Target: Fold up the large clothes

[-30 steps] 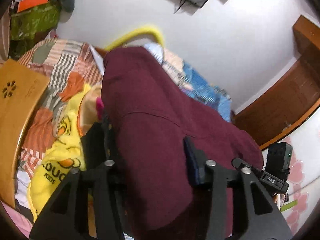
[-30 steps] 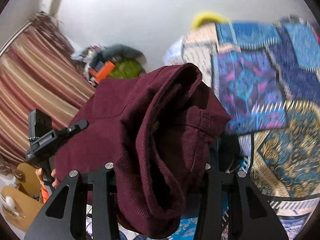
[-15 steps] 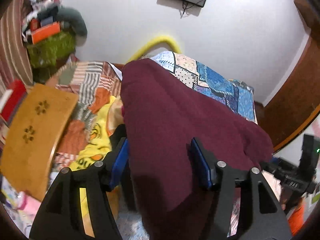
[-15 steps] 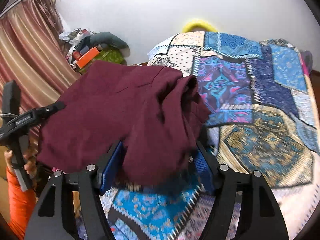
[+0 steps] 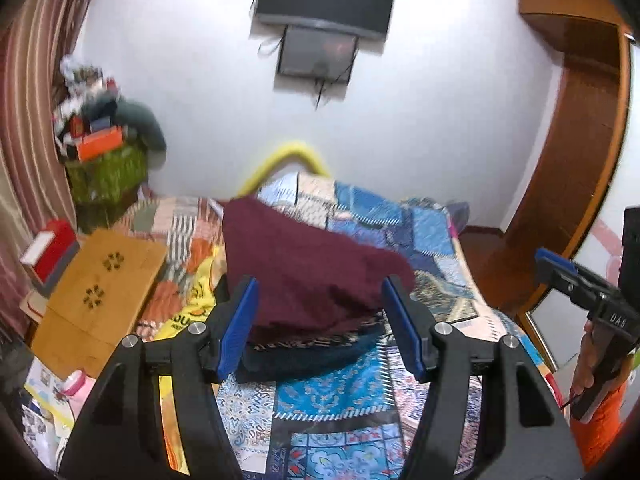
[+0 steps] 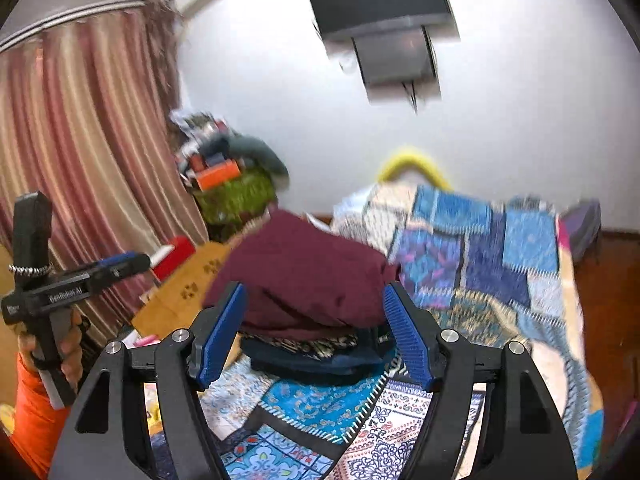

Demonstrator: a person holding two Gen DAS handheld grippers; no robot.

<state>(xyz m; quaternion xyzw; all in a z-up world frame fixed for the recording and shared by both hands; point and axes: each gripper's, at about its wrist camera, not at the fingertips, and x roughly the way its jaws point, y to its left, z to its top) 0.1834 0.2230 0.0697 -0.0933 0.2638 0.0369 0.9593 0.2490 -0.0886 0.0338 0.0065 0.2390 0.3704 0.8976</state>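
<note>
Maroon garment folded, atop stacked clothes.

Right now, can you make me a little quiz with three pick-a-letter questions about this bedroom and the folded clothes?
1. Where does the maroon garment lie?
A. on top of a stack of folded clothes on the bed
B. hanging from the curtain
C. on the wooden board

2. What colour are the pads on the right hand-held gripper?
A. red
B. blue
C. yellow

3. How do both hand-held grippers stand?
A. clamped on the garment
B. one clamped, one open
C. both open and empty

Answers:
1 A: the maroon garment sits on darker folded clothes on the patchwork bedspread.
2 B: the ribbed pads are blue in the right wrist view.
3 C: the left hand-held gripper and the right one both have jaws apart, which have just been opening, with nothing between them.
</note>
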